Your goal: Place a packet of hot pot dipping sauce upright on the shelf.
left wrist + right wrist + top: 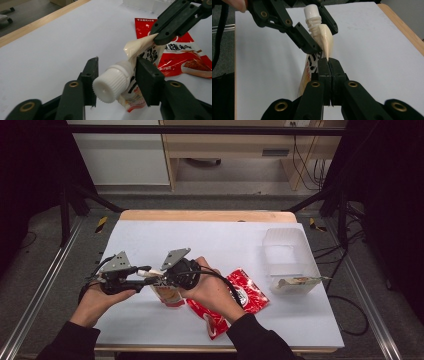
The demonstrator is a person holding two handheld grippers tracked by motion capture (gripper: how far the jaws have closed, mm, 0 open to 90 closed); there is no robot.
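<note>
1. Spout pouch (140, 65) held up just above surface (210, 240), betw both grippers.
2. R gripper (329, 60): jaws pressed together, pinching pouch top edge.
3. L gripper (116, 75): jaws astride ribbed white cap (110, 86), not yet clamped.
4. Pouch soft, light, film likely slippery; cap stiff, so grip there.

White table (165, 240), red packet (248, 296), clear tub (290, 251)
</note>
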